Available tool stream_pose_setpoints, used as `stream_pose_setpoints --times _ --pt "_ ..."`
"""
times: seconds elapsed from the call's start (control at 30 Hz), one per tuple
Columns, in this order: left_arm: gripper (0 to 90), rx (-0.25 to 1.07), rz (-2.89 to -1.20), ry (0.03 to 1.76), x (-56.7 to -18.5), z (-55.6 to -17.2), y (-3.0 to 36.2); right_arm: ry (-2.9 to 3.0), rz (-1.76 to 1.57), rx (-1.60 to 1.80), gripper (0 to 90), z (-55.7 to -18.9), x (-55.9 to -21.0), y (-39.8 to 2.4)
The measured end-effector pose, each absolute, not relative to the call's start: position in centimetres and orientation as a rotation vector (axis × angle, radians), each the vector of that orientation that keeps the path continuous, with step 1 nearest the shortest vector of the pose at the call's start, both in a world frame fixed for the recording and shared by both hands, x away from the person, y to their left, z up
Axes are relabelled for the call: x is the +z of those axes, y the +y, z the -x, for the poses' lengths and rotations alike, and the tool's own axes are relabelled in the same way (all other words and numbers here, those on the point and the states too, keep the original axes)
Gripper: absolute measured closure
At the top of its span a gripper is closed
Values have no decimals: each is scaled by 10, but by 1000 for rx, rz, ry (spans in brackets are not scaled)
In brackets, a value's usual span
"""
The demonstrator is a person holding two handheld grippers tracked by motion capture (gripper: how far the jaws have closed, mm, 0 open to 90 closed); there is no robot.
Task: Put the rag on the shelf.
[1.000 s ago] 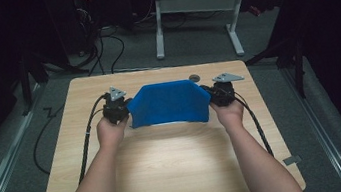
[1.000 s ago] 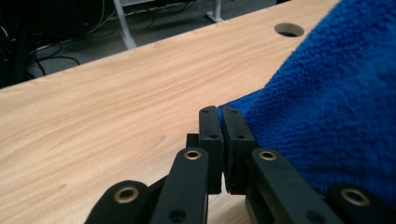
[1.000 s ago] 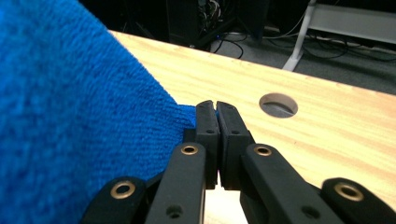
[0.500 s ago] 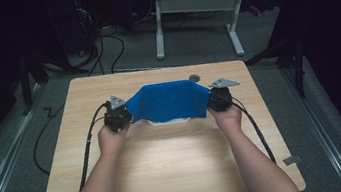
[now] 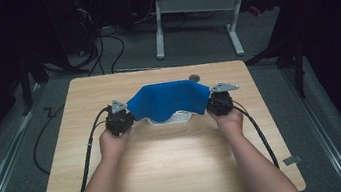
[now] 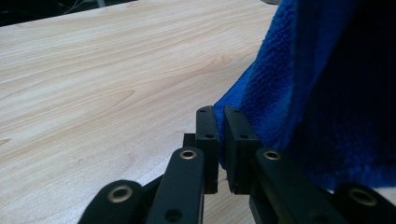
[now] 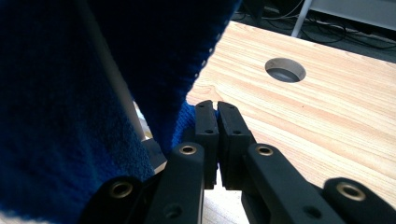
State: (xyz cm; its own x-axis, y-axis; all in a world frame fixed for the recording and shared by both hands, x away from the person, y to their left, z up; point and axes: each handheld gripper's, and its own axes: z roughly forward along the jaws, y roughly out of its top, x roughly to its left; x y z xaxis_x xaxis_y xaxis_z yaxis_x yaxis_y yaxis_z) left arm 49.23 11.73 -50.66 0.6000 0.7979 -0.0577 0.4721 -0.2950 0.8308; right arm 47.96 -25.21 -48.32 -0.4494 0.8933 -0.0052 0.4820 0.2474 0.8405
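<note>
Both black two-jaw grippers, left gripper [image 5: 126, 116] and right gripper [image 5: 214, 103], pinch a blue terry cloth's [image 5: 169, 99] corners, stretched above the light wooden desk [image 5: 177, 160]; draping seemingly remains.

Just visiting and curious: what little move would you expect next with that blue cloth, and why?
Probably lower it. The left claw and right claw each pinch a corner of the blue terry cloth, which hangs stretched over a white tray-like object on the wooden table.
</note>
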Motion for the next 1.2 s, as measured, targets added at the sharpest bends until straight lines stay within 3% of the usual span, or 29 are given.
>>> stream_pose_setpoints --times 0.2,0.37,1.2 --pt "688 480 -1933 1049 -505 -491 127 2018 -1259 1089 784 -479 -481 -254" --pt "635 495 -1905 1088 -501 -490 138 1974 -1287 1107 768 -477 -475 -265" --pt "614 601 -1842 1182 -486 -481 184 1890 -1321 1064 728 -463 -455 -301"
